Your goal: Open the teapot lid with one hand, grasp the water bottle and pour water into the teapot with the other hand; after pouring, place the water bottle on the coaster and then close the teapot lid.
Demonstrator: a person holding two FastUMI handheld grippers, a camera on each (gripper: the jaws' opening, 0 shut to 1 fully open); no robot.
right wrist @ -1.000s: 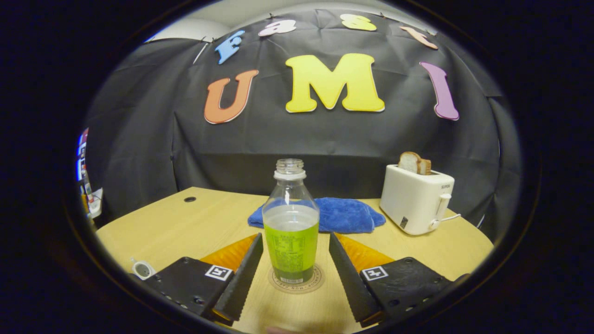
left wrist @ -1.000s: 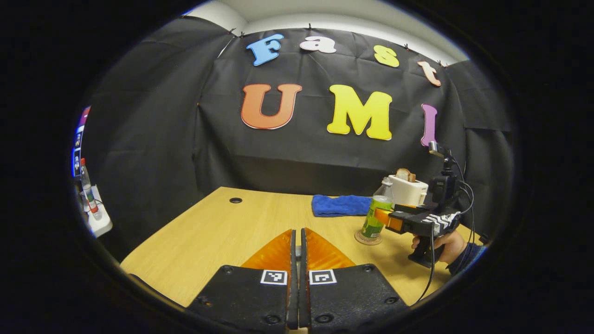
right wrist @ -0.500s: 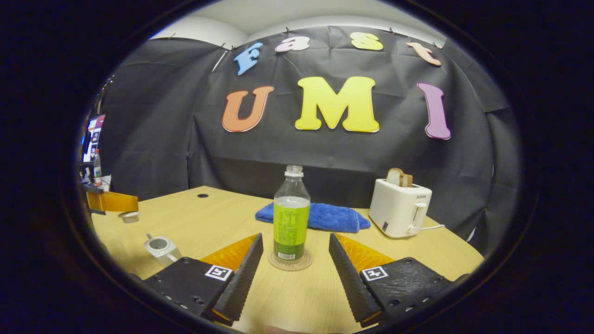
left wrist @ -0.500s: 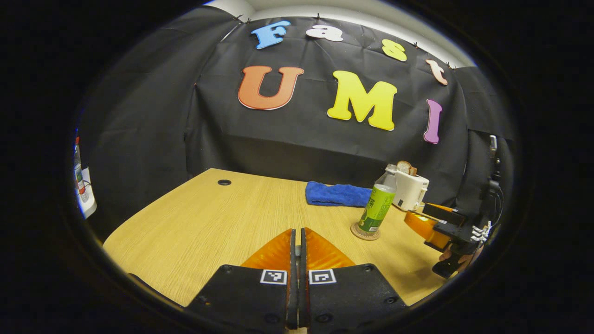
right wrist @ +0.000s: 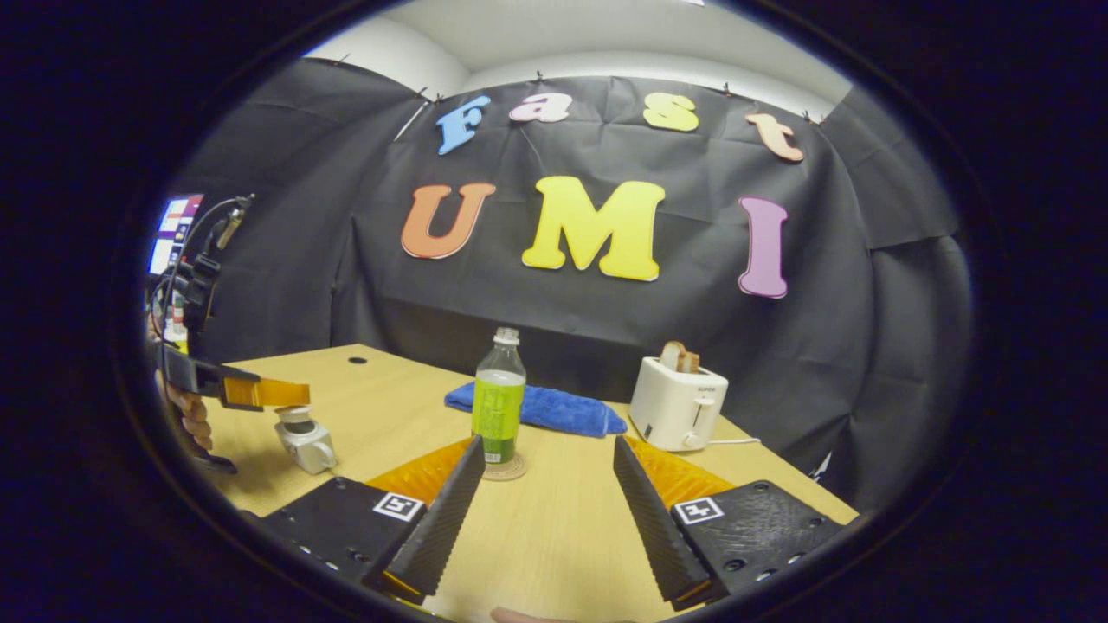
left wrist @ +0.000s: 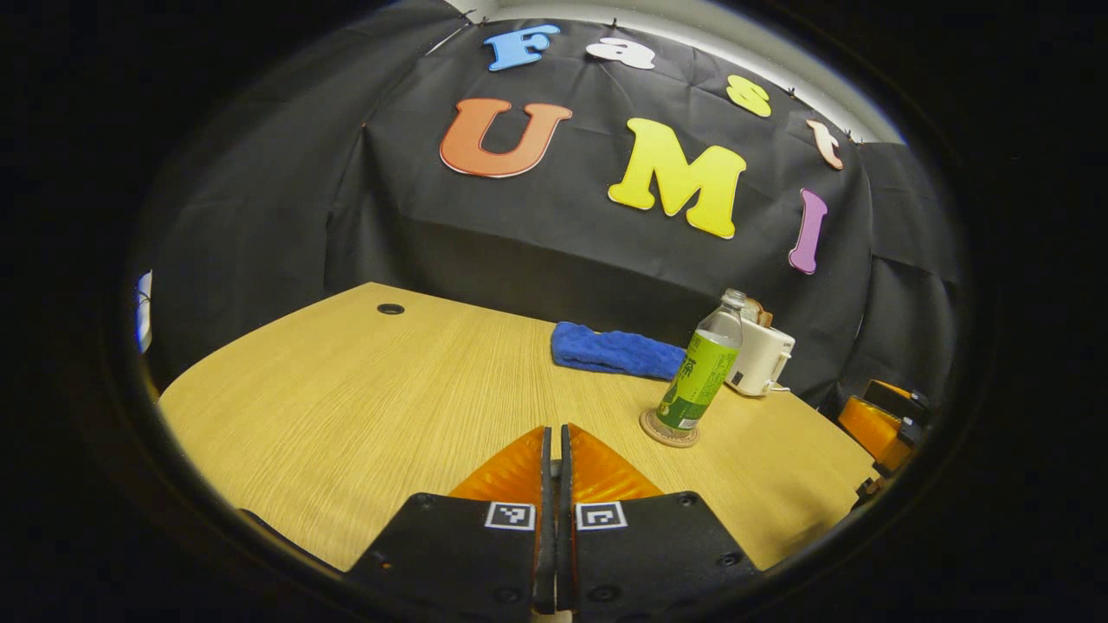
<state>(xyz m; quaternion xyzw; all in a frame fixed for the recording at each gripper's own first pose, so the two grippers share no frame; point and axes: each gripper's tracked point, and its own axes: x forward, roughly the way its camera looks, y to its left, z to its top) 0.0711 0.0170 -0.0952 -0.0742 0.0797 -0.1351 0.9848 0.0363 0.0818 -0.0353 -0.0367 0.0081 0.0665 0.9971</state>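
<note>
A clear water bottle [right wrist: 498, 400] with a green label stands uncapped on a round coaster [right wrist: 505, 470]; the bottle [left wrist: 699, 372] and coaster [left wrist: 668, 430] also lie ahead right in the left gripper view. My right gripper [right wrist: 545, 484] is open and holds nothing, well back from the bottle. At the left, a small white teapot [right wrist: 307, 443] sits on the table with its lid [right wrist: 294, 415] on or just above its mouth. My left gripper [right wrist: 294, 394], held by a hand [right wrist: 186, 415], is shut on the lid from above. In its own view the left gripper [left wrist: 554, 430] hides the lid.
A blue towel [right wrist: 537, 407] lies behind the bottle and a white toaster [right wrist: 678, 405] with bread stands to its right. The wooden table [left wrist: 363, 389] has a cable hole [left wrist: 390, 309] far left. The right gripper [left wrist: 874, 422] shows at the table's right edge.
The right gripper has drawn back from the bottle, which stays on the coaster. The left gripper has carried the lid from mid-air down over the teapot.
</note>
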